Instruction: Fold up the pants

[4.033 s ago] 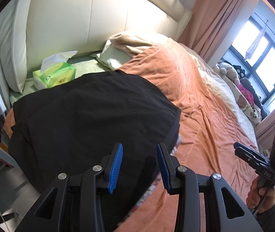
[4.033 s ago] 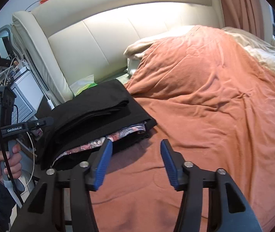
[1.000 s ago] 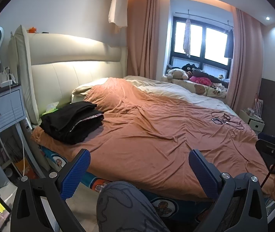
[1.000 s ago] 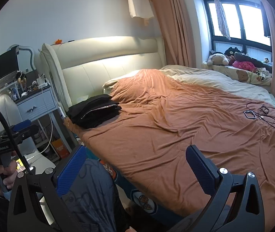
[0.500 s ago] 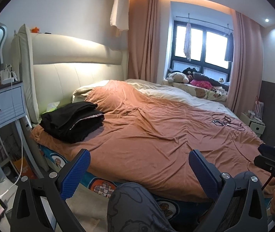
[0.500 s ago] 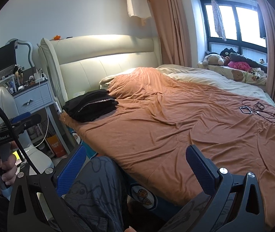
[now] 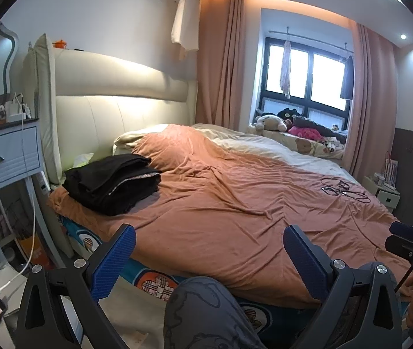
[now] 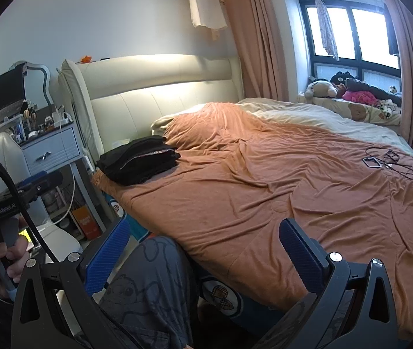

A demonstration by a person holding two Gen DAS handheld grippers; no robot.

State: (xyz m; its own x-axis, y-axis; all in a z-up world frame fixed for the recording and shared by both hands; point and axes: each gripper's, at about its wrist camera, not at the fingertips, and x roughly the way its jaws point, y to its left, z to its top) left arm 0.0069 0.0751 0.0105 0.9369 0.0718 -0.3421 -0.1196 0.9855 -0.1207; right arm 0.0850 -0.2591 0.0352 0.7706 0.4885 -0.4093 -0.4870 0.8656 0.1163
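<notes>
At the left-centre of both wrist views, the pants [image 7: 113,183] lay as a folded black stack on the orange blanket [image 7: 235,203], close to the headboard [image 7: 113,116] and near the bed's side edge beside the nightstand [image 7: 5,157]; a pale patterned layer showed between the dark folds, though whether it was lining or a separate garment could not be determined. The left gripper [image 7: 206,256] and right gripper [image 8: 203,250] were both held low in frame, well apart from the stack, jaws spread wide and holding nothing. The cloth appeared soft, limp and light, so it was judged likely to sag and unfold if lifted by one layer only; a hold across the full thickness at a folded edge or corner was judged more secure. The stack's left side sat near the bed edge, so a sideways drag risked sliding it off. Open blanket extended across the centre and right of frame, offering ample working room, except where a cable [image 7: 346,189] and a phone [image 8: 372,162] lay at far right.
</notes>
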